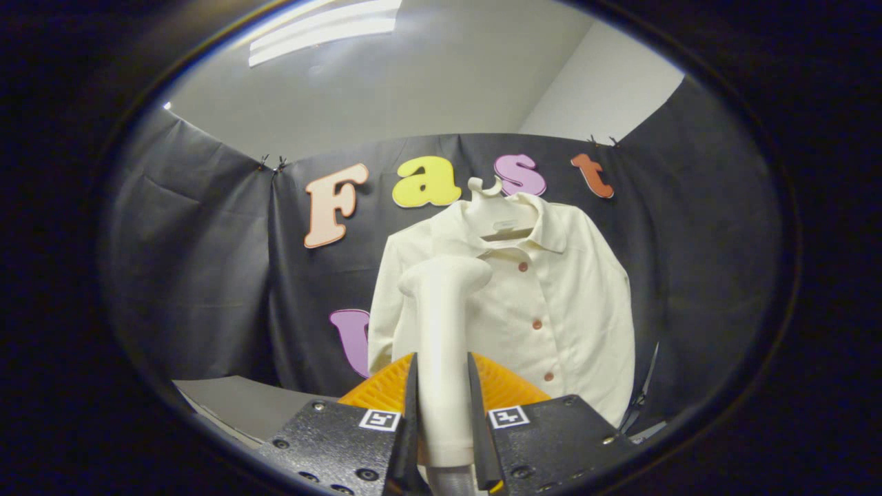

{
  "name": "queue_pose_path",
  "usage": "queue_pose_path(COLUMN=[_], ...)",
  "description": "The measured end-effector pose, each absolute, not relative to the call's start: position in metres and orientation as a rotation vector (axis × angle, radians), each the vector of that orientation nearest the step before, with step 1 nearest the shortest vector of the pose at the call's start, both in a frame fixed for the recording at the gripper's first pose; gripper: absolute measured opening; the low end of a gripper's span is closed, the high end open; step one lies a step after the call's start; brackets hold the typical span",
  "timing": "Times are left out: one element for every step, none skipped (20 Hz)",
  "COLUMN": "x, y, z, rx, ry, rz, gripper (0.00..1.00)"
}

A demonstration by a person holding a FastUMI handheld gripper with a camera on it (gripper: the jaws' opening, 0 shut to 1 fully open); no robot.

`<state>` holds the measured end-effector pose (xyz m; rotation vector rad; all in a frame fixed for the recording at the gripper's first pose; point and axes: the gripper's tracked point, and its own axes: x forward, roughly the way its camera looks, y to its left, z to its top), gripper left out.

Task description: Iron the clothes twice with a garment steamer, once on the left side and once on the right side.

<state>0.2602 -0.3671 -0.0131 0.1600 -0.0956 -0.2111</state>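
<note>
A cream button-up shirt point(551, 303) hangs on a pale hanger point(490, 200) against the booth's black wall. My gripper point(442, 406) is shut on the handle of a white garment steamer point(441, 331), which stands upright between the fingers. The steamer's head point(446, 274) rises in front of the shirt's left side, near the sleeve and chest. How close the head is to the cloth I cannot tell. The shirt's placket with reddish buttons point(536, 324) lies to the right of the steamer.
An orange ribbed object point(386, 389) sits just behind the fingers, low and under the steamer. A grey tabletop point(241, 406) shows at the lower left. Black cloth walls close the booth on three sides.
</note>
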Motion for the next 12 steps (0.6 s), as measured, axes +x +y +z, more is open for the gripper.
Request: queue_pose_path(x=[0.266,0.271,0.276,0.277,0.28,0.279,0.279,0.279,0.28,0.279,0.278,0.275], y=[-0.371,-0.373,-0.373,-0.373,-0.374,-0.373,-0.374,-0.374,-0.374,-0.373,-0.374,-0.373], z=[-0.016,-0.022,-0.027,-0.03,-0.03,-0.033,-0.034,-0.036,-0.038,-0.041,-0.046,-0.052], rx=[0.165,0.172,0.18,0.19,0.203,0.217,0.229,0.235,0.236,0.23,0.224,0.226], ry=[-0.096,-0.092,-0.084,-0.094,-0.108,-0.108,-0.113,-0.114,-0.113,-0.107,-0.096,-0.084], rz=[-0.216,-0.218,-0.214,-0.209,-0.204,-0.197,-0.192,-0.189,-0.189,-0.19,-0.193,-0.192], gripper=[0.32,0.32,0.32,0.32,0.32,0.32,0.32,0.32,0.32,0.32,0.32,0.32])
